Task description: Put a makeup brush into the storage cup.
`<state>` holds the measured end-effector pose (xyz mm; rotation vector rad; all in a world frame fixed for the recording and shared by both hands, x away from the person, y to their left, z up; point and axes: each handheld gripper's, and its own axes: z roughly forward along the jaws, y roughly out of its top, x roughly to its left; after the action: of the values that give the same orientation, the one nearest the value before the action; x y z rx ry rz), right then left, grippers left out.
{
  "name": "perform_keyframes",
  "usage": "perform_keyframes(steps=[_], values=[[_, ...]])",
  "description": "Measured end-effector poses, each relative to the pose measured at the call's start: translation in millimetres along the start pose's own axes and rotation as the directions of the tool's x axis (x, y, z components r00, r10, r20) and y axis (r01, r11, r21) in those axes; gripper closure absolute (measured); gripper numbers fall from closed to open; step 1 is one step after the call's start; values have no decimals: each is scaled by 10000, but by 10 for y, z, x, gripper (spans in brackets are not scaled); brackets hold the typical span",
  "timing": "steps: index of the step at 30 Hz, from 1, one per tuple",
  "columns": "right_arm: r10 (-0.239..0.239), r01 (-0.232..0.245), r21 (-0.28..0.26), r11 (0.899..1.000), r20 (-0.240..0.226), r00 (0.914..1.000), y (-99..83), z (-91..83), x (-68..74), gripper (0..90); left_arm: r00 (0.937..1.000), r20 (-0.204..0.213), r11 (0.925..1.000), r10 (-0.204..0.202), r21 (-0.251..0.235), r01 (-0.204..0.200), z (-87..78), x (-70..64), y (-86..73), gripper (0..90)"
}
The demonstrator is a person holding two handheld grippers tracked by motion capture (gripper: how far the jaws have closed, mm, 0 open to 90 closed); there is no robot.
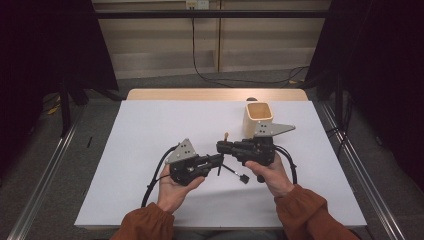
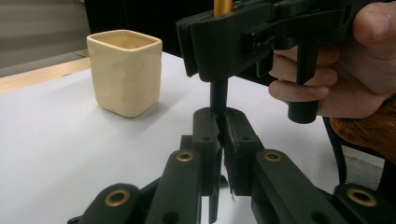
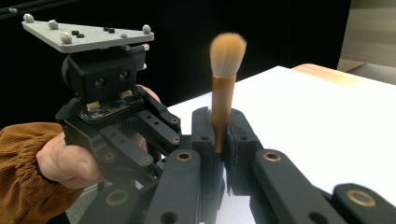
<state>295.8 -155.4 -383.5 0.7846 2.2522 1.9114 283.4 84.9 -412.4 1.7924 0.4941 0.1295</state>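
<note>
A makeup brush (image 3: 223, 88) with a gold ferrule, pale bristles and a black handle (image 2: 218, 95) stands upright between both grippers, above the middle of the table. In the right gripper view my right gripper (image 3: 220, 128) is shut on the gold ferrule, bristles up. My left gripper (image 2: 220, 122) is shut on the black handle just below the right gripper's jaws. In the high view the left gripper (image 1: 219, 160) and right gripper (image 1: 222, 146) meet tip to tip, with the brush (image 1: 226, 136) poking up between them.
A cream square cup (image 1: 259, 119) stands open and upright just behind the right gripper, also seen as the cup (image 2: 125, 70). The white table top (image 1: 150, 130) lies open to the left and front. A small black cable plug (image 1: 243, 179) lies between the hands.
</note>
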Motion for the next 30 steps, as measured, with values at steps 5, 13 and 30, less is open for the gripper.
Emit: perform_keyframes(steps=[5,13,30], values=[[-91,90,90,9999,136,9999,7,5,17,839,10000,56,9999,1,-113,0,3,13,-9,834],[-207,205,118,9997,191,9996,12,-5,16,839,9999,-57,9998,-100,-188,99,4,14,-23,740],[-386,384,112,9992,144,9992,24,-18,38,839,9980,-457,9990,-440,23,441,26,20,-32,236]])
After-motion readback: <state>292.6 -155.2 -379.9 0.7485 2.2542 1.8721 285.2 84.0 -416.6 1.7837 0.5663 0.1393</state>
